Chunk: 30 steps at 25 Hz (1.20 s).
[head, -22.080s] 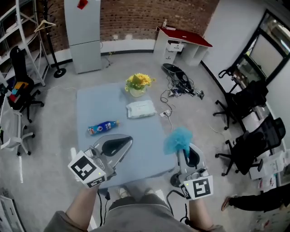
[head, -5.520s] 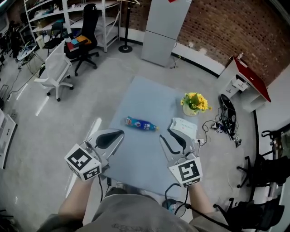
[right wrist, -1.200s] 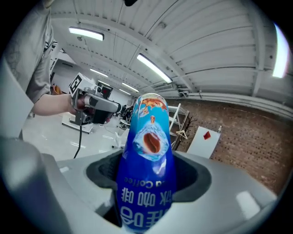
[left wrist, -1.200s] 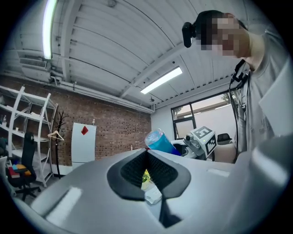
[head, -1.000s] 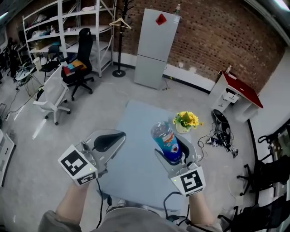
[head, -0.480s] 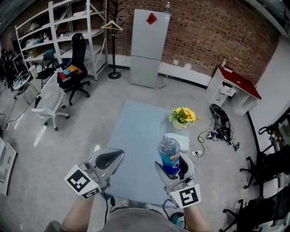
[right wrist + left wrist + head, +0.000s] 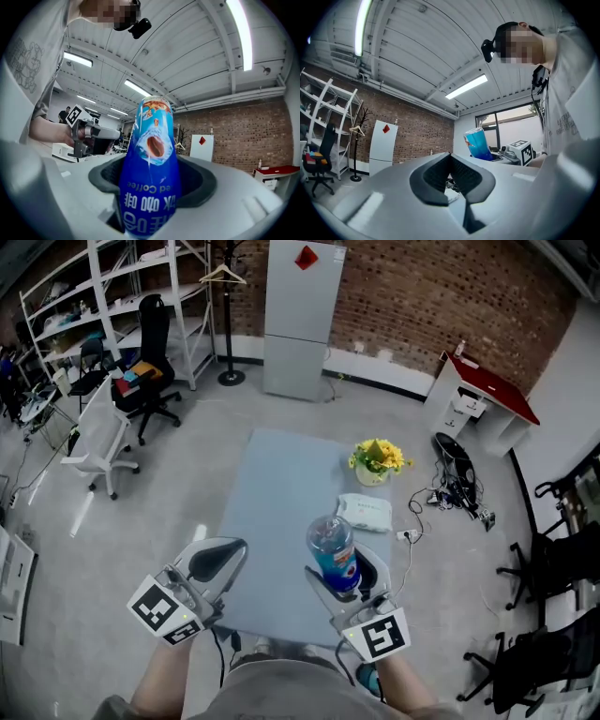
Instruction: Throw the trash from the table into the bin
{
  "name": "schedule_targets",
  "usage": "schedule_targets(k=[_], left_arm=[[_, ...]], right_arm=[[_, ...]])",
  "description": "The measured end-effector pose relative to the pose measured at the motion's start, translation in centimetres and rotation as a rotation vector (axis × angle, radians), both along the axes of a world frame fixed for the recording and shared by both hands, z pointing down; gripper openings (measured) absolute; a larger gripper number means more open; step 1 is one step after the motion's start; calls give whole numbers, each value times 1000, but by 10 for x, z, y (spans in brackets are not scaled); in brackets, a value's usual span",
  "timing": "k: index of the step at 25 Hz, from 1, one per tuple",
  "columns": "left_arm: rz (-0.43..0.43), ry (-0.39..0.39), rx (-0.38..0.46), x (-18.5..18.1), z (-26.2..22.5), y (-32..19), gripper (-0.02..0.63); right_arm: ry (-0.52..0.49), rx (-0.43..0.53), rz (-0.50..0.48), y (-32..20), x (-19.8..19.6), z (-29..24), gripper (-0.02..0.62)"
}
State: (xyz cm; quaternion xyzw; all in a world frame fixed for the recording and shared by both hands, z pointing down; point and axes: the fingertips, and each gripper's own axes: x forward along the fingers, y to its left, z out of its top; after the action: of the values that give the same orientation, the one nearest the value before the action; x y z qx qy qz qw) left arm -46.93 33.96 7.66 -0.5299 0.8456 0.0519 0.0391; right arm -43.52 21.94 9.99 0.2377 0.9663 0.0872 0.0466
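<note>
Place: open office-cum-lab workspace.
Walls: bare brick wall (image 7: 450,287); glazed partition (image 7: 511,126).
Furniture: metal shelving (image 7: 94,296), swivel chairs (image 7: 150,371), tall white cabinet (image 7: 300,315), table (image 7: 281,502) mid-floor.
Floor: grey concrete floor (image 7: 169,484), loose cables (image 7: 459,498).
Ceiling: strip lights (image 7: 466,86).

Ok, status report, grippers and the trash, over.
Right gripper shut on blue bottle, held above table. Left gripper shut, empty. Wipes pack on table. No obstruction seen.

Person in a grey short-sleeved T-shirt (image 7: 281,697) (a line drawing printed on it) with a pale grey left gripper (image 7: 214,559) and right gripper (image 7: 345,570), jaws lined black. Each carries a white marker cube (image 7: 167,611) with black squares; a black cable (image 7: 225,643) trails near the body.
</note>
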Motion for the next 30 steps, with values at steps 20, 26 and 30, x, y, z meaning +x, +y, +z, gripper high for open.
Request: schedule_targets(k=[20, 26, 30], left_arm=[[123, 74, -58, -25, 35, 6, -2], [289, 66, -54, -19, 39, -42, -2], [428, 58, -31, -1, 33, -91, -2]], right_arm=[[47, 32, 168, 13, 2, 16, 308], [67, 24, 334, -21, 20, 21, 308], [60, 43, 491, -63, 52, 16, 308]])
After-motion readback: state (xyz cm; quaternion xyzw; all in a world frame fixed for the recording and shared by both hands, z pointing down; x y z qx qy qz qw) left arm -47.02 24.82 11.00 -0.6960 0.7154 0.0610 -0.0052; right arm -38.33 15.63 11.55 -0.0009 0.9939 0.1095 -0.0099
